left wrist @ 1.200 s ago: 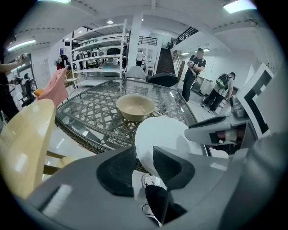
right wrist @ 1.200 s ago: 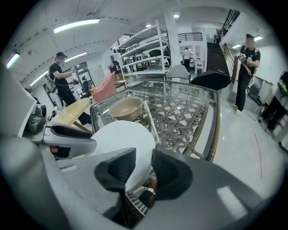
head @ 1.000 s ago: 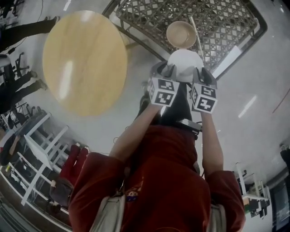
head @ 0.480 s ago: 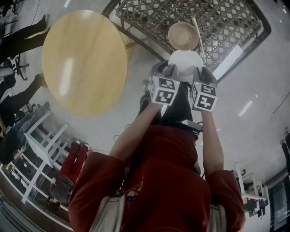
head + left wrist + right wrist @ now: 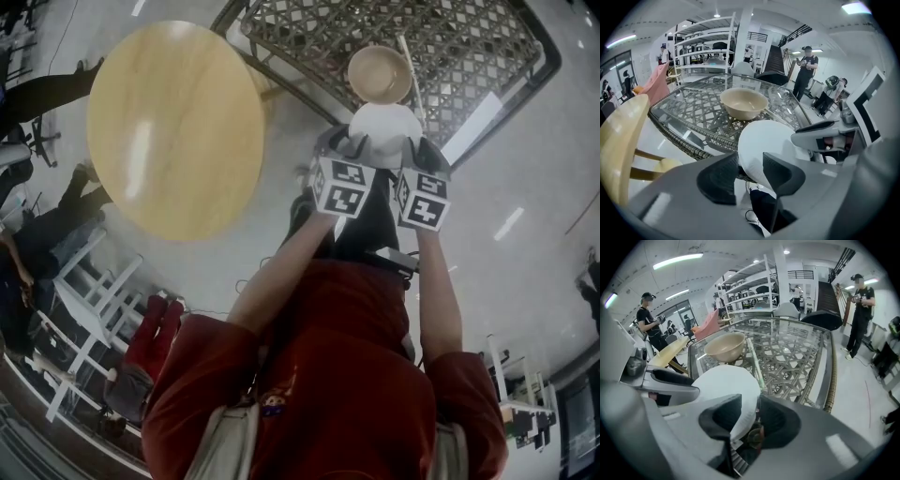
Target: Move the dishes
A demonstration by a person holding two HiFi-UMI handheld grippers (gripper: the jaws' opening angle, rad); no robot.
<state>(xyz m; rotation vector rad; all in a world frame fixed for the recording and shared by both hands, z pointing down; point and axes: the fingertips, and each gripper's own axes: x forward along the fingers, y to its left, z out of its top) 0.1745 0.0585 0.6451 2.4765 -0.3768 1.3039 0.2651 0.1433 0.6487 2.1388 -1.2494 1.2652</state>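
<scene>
Seen from the head, the left gripper [image 5: 345, 145] and right gripper [image 5: 420, 150] sit side by side at the near rim of the plate [image 5: 384, 122]. The plate is at the near edge of the table [image 5: 469, 47], partly out past it and just in front of the bowl [image 5: 379, 73]. A round top [image 5: 173, 127] stands well to the left. This view hides the jaws.

The left gripper view shows the left gripper [image 5: 750, 161] wide, its jaws just having been opening. The rim of the plate [image 5: 768, 140] is between them but not pinched.

The right gripper view shows the right gripper [image 5: 750, 404] narrow, its pads clamped on the rim of the plate [image 5: 724, 385]. Only here does a stick [image 5: 754, 364] show plainly, lying on the table [image 5: 797, 357] beside the bowl [image 5: 724, 347].
</scene>
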